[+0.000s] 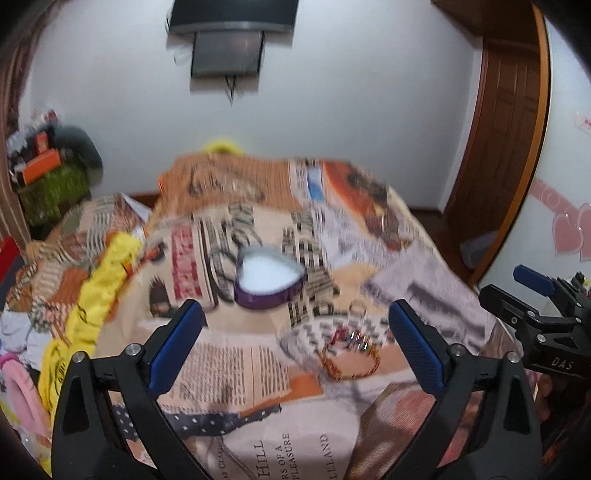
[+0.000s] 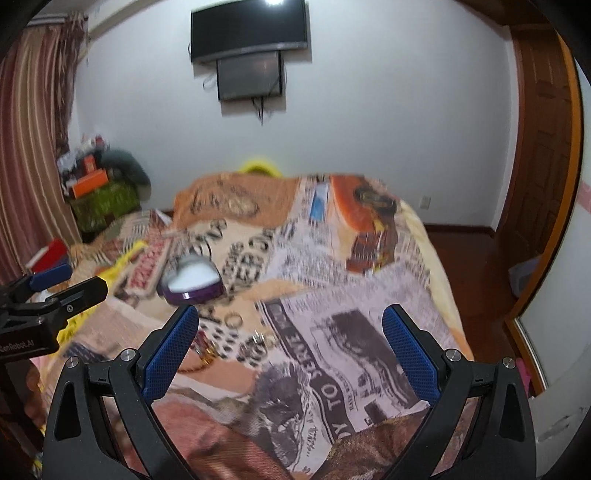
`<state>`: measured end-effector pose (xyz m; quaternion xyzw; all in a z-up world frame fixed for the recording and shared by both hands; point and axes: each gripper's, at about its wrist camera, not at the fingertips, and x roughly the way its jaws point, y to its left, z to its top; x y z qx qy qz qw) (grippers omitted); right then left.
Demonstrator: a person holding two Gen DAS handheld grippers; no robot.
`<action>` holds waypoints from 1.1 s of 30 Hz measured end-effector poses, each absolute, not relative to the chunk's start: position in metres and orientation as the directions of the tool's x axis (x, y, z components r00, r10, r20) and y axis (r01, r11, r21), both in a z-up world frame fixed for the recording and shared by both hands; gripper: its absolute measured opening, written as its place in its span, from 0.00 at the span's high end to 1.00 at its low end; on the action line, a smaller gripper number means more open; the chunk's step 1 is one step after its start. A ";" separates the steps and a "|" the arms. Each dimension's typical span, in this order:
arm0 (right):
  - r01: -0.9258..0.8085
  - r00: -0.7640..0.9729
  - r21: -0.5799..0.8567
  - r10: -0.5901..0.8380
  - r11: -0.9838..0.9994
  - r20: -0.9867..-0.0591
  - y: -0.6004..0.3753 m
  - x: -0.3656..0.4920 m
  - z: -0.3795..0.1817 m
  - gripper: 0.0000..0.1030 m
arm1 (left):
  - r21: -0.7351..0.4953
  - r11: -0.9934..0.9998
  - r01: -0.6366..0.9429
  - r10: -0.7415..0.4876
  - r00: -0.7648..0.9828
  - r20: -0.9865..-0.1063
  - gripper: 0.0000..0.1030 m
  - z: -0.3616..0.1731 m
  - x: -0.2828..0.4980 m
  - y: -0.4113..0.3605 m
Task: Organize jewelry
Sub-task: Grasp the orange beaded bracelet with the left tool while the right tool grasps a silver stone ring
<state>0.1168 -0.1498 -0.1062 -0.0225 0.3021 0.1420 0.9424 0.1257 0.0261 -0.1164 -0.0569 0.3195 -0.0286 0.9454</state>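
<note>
A purple heart-shaped box (image 1: 269,278) with a white lining stands open on the printed bedspread; it also shows in the right wrist view (image 2: 192,280). Nearer lie a brown beaded bracelet (image 1: 351,363), a ring (image 1: 357,307) and small shiny pieces (image 1: 357,336). In the right wrist view the ring (image 2: 233,319), small pieces (image 2: 258,339) and part of the bracelet (image 2: 201,363) lie left of centre. My left gripper (image 1: 295,332) is open and empty above the bed, the jewelry between its fingers. My right gripper (image 2: 290,338) is open and empty. Both views are blurred.
The bedspread (image 1: 406,266) covers a bed with a yellow cloth (image 1: 107,280) on its left side. A cluttered green stand (image 2: 103,199) sits at the left wall, a TV (image 2: 249,31) on the far wall, a wooden door (image 2: 543,140) at right.
</note>
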 end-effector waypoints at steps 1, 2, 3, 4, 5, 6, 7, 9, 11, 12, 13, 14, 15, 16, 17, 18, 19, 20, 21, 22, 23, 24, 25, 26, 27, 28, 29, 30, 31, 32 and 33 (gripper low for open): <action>-0.290 0.763 0.045 0.259 0.956 -0.592 -0.149 0.120 -0.112 0.04 | -0.133 0.991 0.023 -0.101 0.777 -0.622 0.07 -0.123 0.130 0.026; -0.297 0.752 0.048 0.264 0.954 -0.604 -0.149 0.123 -0.117 0.04 | -0.141 0.990 0.031 -0.115 0.757 -0.643 0.09 -0.130 0.134 0.026; -0.305 0.738 0.052 0.270 0.951 -0.618 -0.148 0.125 -0.123 0.04 | -0.147 0.988 0.036 -0.125 0.739 -0.662 0.12 -0.136 0.139 0.026; -0.311 0.729 0.056 0.276 0.949 -0.627 -0.148 0.126 -0.126 0.05 | -0.149 0.988 0.037 -0.129 0.728 -0.674 0.13 -0.141 0.141 0.025; -0.323 0.713 0.063 0.287 0.944 -0.640 -0.148 0.127 -0.129 0.08 | -0.151 0.988 0.038 -0.133 0.713 -0.688 0.15 -0.146 0.144 0.024; -0.331 0.703 0.068 0.294 0.941 -0.648 -0.146 0.131 -0.133 0.10 | -0.152 0.988 0.040 -0.137 0.696 -0.705 0.17 -0.151 0.147 0.022; -0.345 0.684 0.079 0.309 0.935 -0.661 -0.145 0.133 -0.137 0.14 | -0.153 0.987 0.041 -0.139 0.688 -0.712 0.18 -0.155 0.150 0.022; -0.364 0.657 0.099 0.330 0.926 -0.678 -0.142 0.140 -0.143 0.20 | -0.156 0.987 0.043 -0.144 0.666 -0.731 0.23 -0.161 0.155 0.020; -0.385 0.623 0.124 0.357 0.915 -0.696 -0.140 0.145 -0.149 0.28 | -0.162 0.986 0.047 -0.154 0.643 -0.750 0.26 -0.167 0.159 0.018; -0.393 0.609 0.135 0.368 0.909 -0.703 -0.139 0.147 -0.152 0.30 | -0.166 0.985 0.053 -0.162 0.632 -0.758 0.29 -0.170 0.162 0.017; -0.403 0.592 0.149 0.381 0.903 -0.711 -0.138 0.149 -0.154 0.35 | -0.171 0.983 0.058 -0.170 0.623 -0.763 0.31 -0.171 0.164 0.017; -0.411 0.575 0.163 0.393 0.897 -0.717 -0.137 0.152 -0.157 0.40 | -0.179 0.981 0.069 -0.184 0.609 -0.771 0.34 -0.175 0.167 0.015; -0.417 0.561 0.174 0.404 0.892 -0.723 -0.135 0.156 -0.159 0.42 | -0.182 0.980 0.074 -0.190 0.601 -0.777 0.38 -0.176 0.169 0.014; -0.422 0.549 0.183 0.411 0.888 -0.728 -0.134 0.157 -0.161 0.46 | -0.186 0.979 0.079 -0.196 0.589 -0.784 0.41 -0.179 0.171 0.013; -0.426 0.539 0.188 0.415 0.885 -0.733 -0.134 0.159 -0.163 0.49 | -0.190 0.978 0.086 -0.204 0.578 -0.790 0.46 -0.181 0.173 0.012; -0.431 0.529 0.193 0.420 0.882 -0.738 -0.133 0.160 -0.165 0.51 | -0.194 0.977 0.091 -0.211 0.570 -0.794 0.50 -0.183 0.175 0.011; -0.437 0.516 0.202 0.428 0.877 -0.742 -0.132 0.162 -0.167 0.54 | -0.199 0.975 0.098 -0.219 0.562 -0.798 0.52 -0.186 0.177 0.011; -0.443 0.503 0.208 0.434 0.872 -0.747 -0.131 0.163 -0.169 0.56 | -0.202 0.974 0.105 -0.226 0.555 -0.800 0.54 -0.188 0.178 0.010; -0.448 0.493 0.210 0.436 0.869 -0.753 -0.130 0.166 -0.170 0.57 | -0.203 0.973 0.110 -0.230 0.552 -0.802 0.57 -0.189 0.178 0.009; -0.453 0.488 0.211 0.439 0.866 -0.755 -0.129 0.168 -0.172 0.59 | -0.198 0.973 0.116 -0.229 0.550 -0.803 0.58 -0.190 0.179 0.008; -0.457 0.480 0.213 0.441 0.864 -0.759 -0.128 0.168 -0.173 0.61 | -0.193 0.974 0.120 -0.227 0.552 -0.802 0.58 -0.191 0.179 0.007; -0.462 0.470 0.215 0.443 0.861 -0.763 -0.126 0.170 -0.175 0.61 | -0.192 0.974 0.123 -0.228 0.553 -0.802 0.59 -0.191 0.179 0.007; -0.466 0.461 0.218 0.446 0.857 -0.767 -0.125 0.171 -0.177 0.62 | -0.195 0.973 0.125 -0.232 0.553 -0.800 0.59 -0.191 0.180 0.007; -0.469 0.454 0.222 0.449 0.855 -0.770 -0.124 0.173 -0.177 0.63 | -0.198 0.972 0.125 -0.234 0.553 -0.800 0.62 -0.191 0.180 0.008; -0.471 0.449 0.223 0.450 0.853 -0.772 -0.124 0.175 -0.179 0.63 | -0.202 0.972 0.123 -0.236 0.552 -0.799 0.65 -0.192 0.181 0.009; -0.473 0.448 0.222 0.450 0.852 -0.773 -0.123 0.176 -0.179 0.63 | -0.204 0.971 0.122 -0.237 0.553 -0.799 0.66 -0.192 0.181 0.010; -0.475 0.446 0.219 0.448 0.852 -0.775 -0.122 0.177 -0.179 0.63 | -0.207 0.971 0.121 -0.239 0.553 -0.798 0.69 -0.192 0.181 0.011; -0.478 0.444 0.219 0.449 0.851 -0.775 -0.121 0.178 -0.179 0.63 | -0.208 0.971 0.121 -0.240 0.553 -0.798 0.72 -0.192 0.181 0.011; -0.481 0.442 0.217 0.449 0.849 -0.777 -0.120 0.179 -0.180 0.64 | -0.208 0.970 0.121 -0.240 0.554 -0.797 0.73 -0.192 0.181 0.012; -0.484 0.440 0.214 0.447 0.849 -0.779 -0.120 0.179 -0.181 0.66 | -0.207 0.971 0.122 -0.240 0.555 -0.797 0.75 -0.192 0.181 0.012; -0.486 0.438 0.211 0.445 0.848 -0.781 -0.119 0.181 -0.182 0.67 | -0.204 0.971 0.124 -0.238 0.558 -0.795 0.80 -0.192 0.180 0.012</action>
